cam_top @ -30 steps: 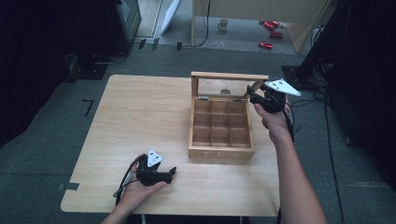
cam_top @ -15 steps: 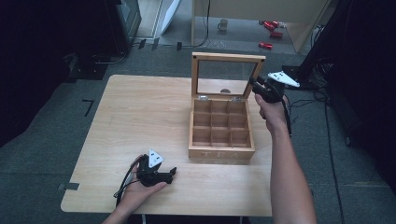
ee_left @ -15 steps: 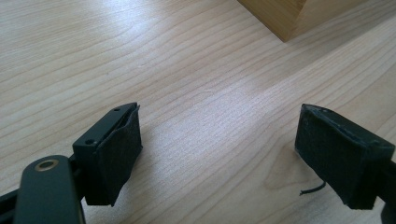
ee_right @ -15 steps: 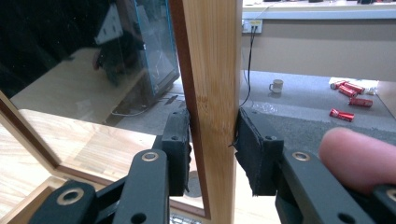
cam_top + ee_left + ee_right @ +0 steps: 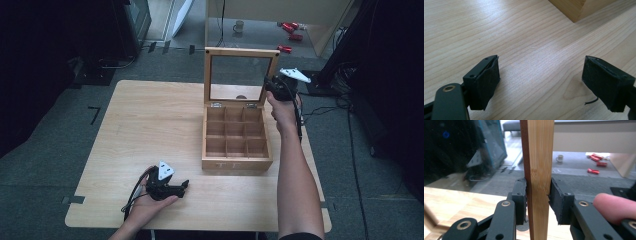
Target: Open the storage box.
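Note:
A wooden box (image 5: pixel 235 142) with several empty compartments stands on the table, right of the middle. Its glass lid (image 5: pixel 241 52) stands upright at the back. My right gripper (image 5: pixel 272 86) is shut on the lid's right frame edge, on which its jaws have just been closing. In the right gripper view the wooden frame (image 5: pixel 540 150) is pinched between both pads of the right gripper (image 5: pixel 538 197). My left gripper (image 5: pixel 184 187) rests on the table near the front edge, left of the box. In its own view the left gripper (image 5: pixel 541 85) is open and empty, with the box corner (image 5: pixel 579 7) ahead.
The light wooden table (image 5: pixel 150 120) has bare room left of the box. Beyond the far edge, a mug (image 5: pixel 239 25) and red cans (image 5: pixel 290 27) lie on the floor. Dark equipment stands at both sides.
The lid has swung from low over the box up to upright. My right gripper moved back with it, gripping its edge. The left gripper stayed put.

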